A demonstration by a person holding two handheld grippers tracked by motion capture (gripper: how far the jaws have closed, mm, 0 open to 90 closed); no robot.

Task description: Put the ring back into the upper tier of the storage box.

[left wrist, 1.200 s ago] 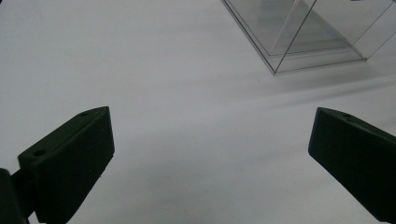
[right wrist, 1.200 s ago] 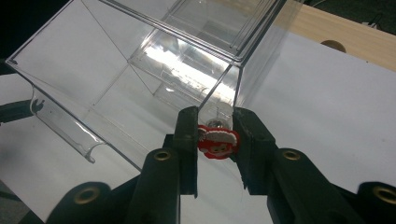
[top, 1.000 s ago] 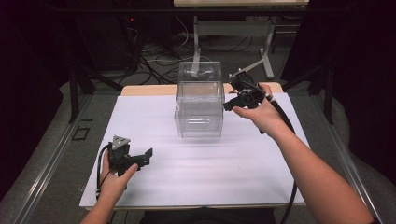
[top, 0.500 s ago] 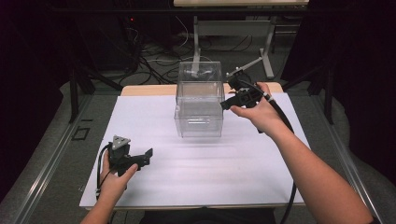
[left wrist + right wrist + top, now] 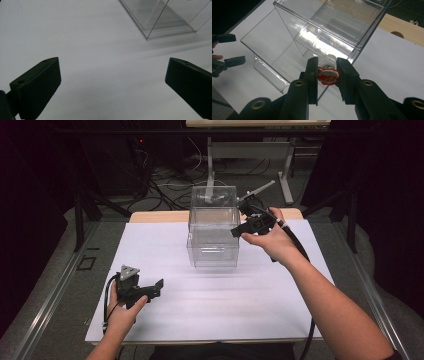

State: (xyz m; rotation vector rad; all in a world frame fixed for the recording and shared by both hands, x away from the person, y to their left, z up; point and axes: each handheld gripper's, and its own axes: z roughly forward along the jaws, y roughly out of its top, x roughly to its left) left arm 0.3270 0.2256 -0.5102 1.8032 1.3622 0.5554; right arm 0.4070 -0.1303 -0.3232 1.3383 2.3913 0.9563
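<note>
**Three cams, one shared box**

High cam: fixed above the person's side, looks fwd and down; whole white table (image 5: 260, 310) in frame, clear box (image 5: 214, 232) toward 12 o'clock. Left claw (image 5: 112, 85) cam: low, close over the tabletop, box corner at 1 o'clock. Right claw (image 5: 327, 75) cam: v. close, looks down into the box top; far-off left claw at 9 o'clock. All three share box + white top.

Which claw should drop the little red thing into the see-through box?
The right claw, most likely. It's already shut on the little red thing and held up beside the clear box. The left claw is open, holding nothing, low over the white table, well away from the box.
</note>
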